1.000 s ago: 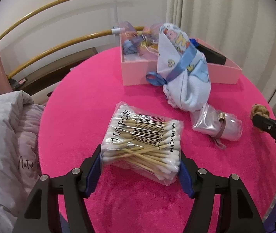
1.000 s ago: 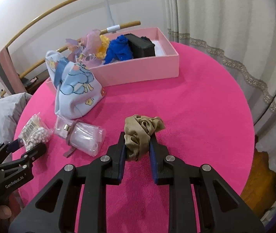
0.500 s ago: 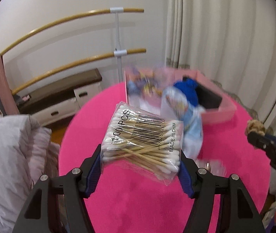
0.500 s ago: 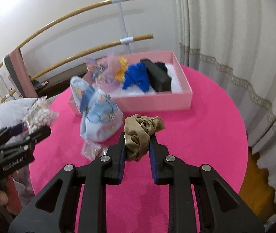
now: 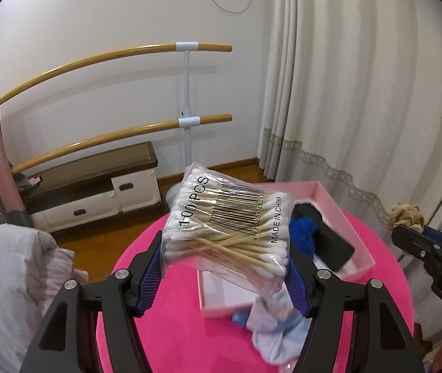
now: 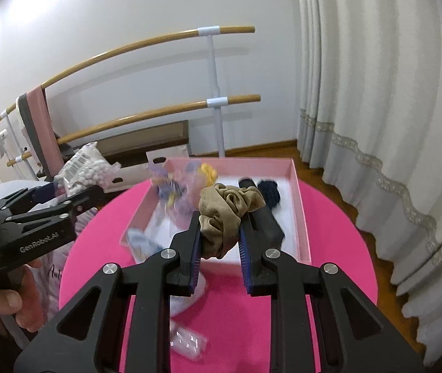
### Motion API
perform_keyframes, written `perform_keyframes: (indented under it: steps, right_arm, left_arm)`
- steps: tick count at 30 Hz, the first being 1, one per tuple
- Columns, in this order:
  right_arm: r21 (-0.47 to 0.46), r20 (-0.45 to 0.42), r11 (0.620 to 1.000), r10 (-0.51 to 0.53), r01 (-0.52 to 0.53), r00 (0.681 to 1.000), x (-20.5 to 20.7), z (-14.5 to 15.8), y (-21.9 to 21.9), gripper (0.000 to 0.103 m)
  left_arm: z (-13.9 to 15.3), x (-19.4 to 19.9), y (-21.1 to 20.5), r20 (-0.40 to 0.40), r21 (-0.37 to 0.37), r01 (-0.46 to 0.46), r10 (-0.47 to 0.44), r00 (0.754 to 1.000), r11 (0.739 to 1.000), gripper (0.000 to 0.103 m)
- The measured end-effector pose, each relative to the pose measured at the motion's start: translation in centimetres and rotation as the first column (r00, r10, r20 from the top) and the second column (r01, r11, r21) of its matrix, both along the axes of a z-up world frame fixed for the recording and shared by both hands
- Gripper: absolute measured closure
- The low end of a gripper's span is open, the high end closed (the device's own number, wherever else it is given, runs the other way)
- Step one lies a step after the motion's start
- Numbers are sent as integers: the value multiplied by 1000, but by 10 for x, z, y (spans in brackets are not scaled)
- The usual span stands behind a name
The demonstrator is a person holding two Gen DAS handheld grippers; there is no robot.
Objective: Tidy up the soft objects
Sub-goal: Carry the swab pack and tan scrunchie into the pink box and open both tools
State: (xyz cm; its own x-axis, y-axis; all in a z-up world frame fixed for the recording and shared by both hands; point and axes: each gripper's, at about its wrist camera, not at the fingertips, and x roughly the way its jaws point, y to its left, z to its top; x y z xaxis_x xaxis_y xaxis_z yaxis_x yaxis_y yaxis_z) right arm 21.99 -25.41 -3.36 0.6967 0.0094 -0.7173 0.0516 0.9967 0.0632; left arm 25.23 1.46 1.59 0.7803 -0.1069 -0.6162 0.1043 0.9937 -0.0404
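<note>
Cotton-swab bag (image 5: 227,227) hides part of the pink box (image 5: 339,205).

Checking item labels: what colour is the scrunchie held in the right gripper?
Tan, a dull khaki-brown scrunchie; it shows best in the right wrist view.

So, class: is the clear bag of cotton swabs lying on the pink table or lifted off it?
Lifted: left gripper holds the bag in mid-air.

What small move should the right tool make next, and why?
Probably carry the tan scrunchie forward over the pink box and lower it in. The right tool is shut on it, it hangs above the pink table, and the box already holds other soft items.
</note>
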Motion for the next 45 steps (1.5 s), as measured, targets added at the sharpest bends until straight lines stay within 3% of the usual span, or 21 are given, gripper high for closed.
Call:
perform_keyframes:
  steps: [10,20,40,43,45]
  right_arm:
    - [30,-24,1000,7,-7,1000,58,4,-10,83]
    - [55,-88,998,7,-3,996,96,-24,-19,83]
    - [69,-194,998,17,-4,981,118,-65,-18,83]
    - [72,-212,997,14,2,977,120,-73,-18,83]
    - [74,-216,997,8,8,976,118,-76,-18,79]
  left_arm:
    - [5,55,-8,-5,-8,3,-3,1000,1000,39]
    - [-5,100,-14,-35,-8,9,-10,999,1000,39]
    - [-44,147,-21,-155,-14,27,-29,987,1000,38]
    - [-49,153,-20,-182,-28,25,-30,983,999,37]
    - [-50,157,-20,-198,-33,32,-38,979,999,31]
